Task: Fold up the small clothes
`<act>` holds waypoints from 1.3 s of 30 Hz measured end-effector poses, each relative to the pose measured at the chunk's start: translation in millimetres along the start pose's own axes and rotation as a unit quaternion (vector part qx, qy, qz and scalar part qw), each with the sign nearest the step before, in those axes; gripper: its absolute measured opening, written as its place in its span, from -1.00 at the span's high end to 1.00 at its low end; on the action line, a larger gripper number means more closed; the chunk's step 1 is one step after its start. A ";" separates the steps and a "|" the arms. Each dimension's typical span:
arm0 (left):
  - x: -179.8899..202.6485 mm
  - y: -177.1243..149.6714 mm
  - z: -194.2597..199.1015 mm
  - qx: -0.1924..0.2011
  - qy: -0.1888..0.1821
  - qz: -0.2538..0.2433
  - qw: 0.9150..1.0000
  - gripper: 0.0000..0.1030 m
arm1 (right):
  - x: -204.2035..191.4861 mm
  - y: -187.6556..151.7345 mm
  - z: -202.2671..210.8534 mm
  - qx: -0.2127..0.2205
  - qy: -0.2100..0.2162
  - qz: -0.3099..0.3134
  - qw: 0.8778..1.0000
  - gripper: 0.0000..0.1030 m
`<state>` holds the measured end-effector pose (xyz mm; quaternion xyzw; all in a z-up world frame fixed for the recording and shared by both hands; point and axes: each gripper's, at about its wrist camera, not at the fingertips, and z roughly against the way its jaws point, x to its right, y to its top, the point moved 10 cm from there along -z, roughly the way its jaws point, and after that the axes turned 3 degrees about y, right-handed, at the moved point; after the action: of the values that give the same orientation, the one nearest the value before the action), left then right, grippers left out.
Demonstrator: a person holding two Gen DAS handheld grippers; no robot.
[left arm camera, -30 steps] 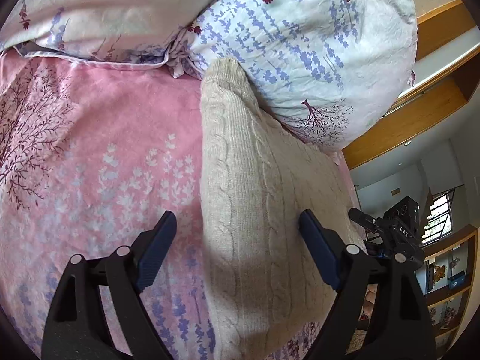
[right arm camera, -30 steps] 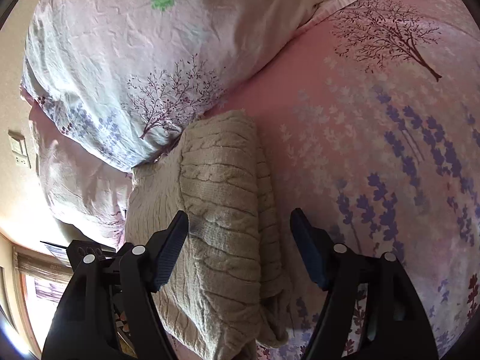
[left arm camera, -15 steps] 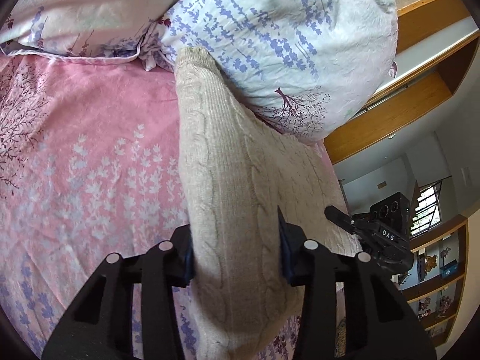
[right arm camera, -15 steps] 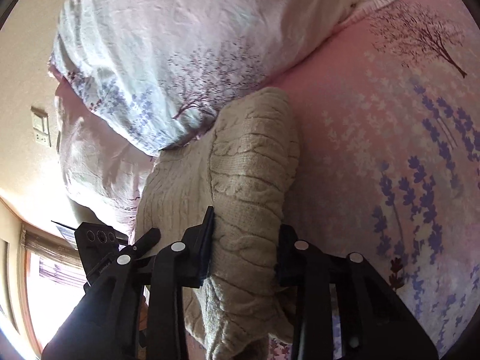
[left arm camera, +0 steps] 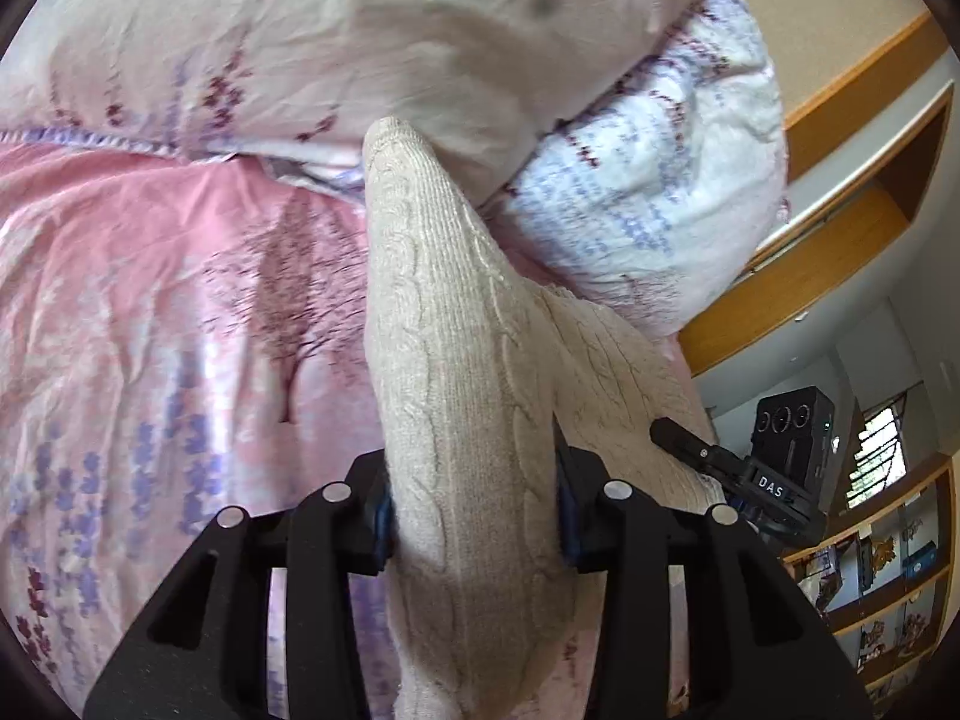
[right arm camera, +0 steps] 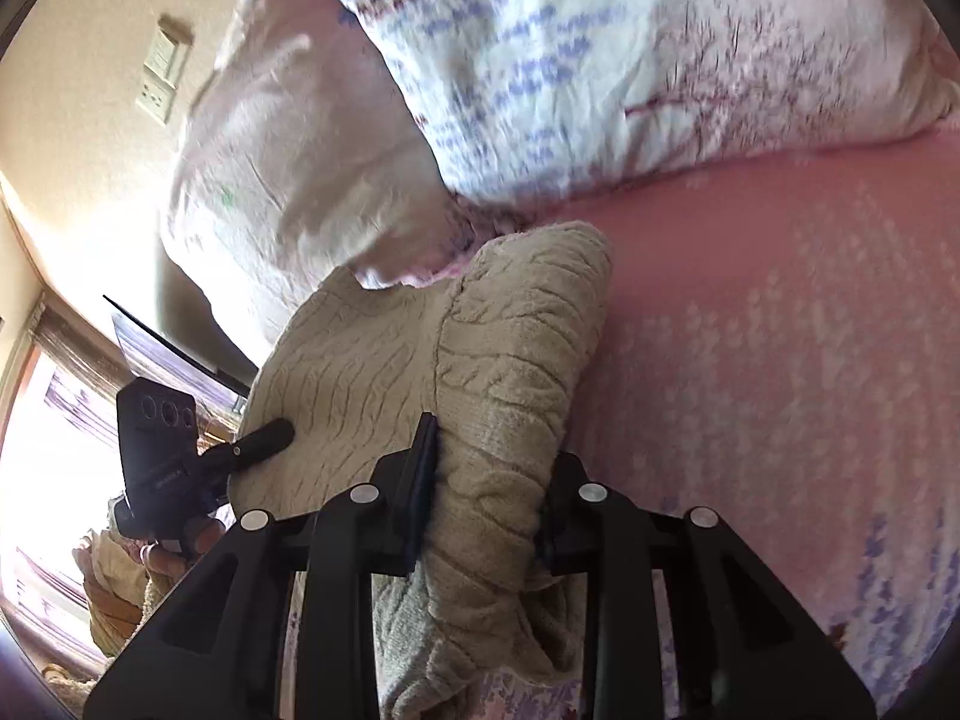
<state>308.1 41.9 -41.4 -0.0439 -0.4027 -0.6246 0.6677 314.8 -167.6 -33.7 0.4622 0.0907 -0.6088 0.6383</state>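
A beige cable-knit sweater (left arm camera: 444, 360) lies folded on the pink floral bedsheet (left arm camera: 150, 312). My left gripper (left arm camera: 474, 510) is shut on one folded edge of the sweater and holds it raised off the sheet. My right gripper (right arm camera: 486, 492) is shut on the other edge of the sweater (right arm camera: 510, 360). Each gripper shows in the other's view: the right one beyond the sweater in the left wrist view (left arm camera: 774, 468), the left one at the left of the right wrist view (right arm camera: 174, 450). The sweater's far end reaches the pillows.
Two floral pillows (left arm camera: 648, 180) lie at the head of the bed, also in the right wrist view (right arm camera: 600, 60). A wooden headboard ledge (left arm camera: 840, 180) and shelves (left arm camera: 870, 576) are to the right. A wall socket (right arm camera: 159, 84) and a window (right arm camera: 54, 420) are at the left.
Both grippers went from open around the sweater to shut on its edges, and have lifted it and moved it toward the pillows.
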 end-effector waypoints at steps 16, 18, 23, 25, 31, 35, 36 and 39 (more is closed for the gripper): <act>67.4 -12.8 27.8 0.114 0.128 -0.205 0.964 -0.32 | 31.9 24.4 2.1 0.026 0.005 -0.088 0.996 0.80; 73.7 -17.9 15.2 0.096 0.120 -0.211 0.965 -0.32 | 26.2 34.2 6.6 0.054 -0.022 -0.055 0.997 0.82; 76.9 -26.9 -2.4 0.073 0.129 -0.226 0.963 -0.32 | 53.0 39.9 3.5 0.057 -0.091 -0.060 0.992 0.83; 78.3 -29.0 -5.7 0.071 0.140 -0.238 0.959 -0.34 | 65.2 32.1 -7.0 0.036 -0.100 -0.073 0.992 0.82; 80.1 -33.0 2.2 0.074 0.147 -0.239 0.957 -0.46 | 35.8 30.9 26.9 0.059 -0.112 -0.021 0.992 0.36; 78.3 -36.4 20.5 0.099 0.188 -0.243 0.946 -0.88 | -10.5 12.0 55.7 0.084 -0.045 0.027 0.995 0.18; 77.9 -37.2 23.7 0.107 0.198 -0.245 0.943 -0.93 | -20.7 4.1 56.9 0.079 -0.023 0.034 0.996 0.18; 77.3 -39.8 19.8 0.097 0.192 -0.240 0.946 -0.93 | -31.6 -16.2 44.8 0.050 0.003 0.039 0.998 0.18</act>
<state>255.8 -17.3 0.1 0.2402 -0.3241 -0.7210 0.5635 273.2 -174.3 4.9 0.4986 0.0435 -0.5858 0.6374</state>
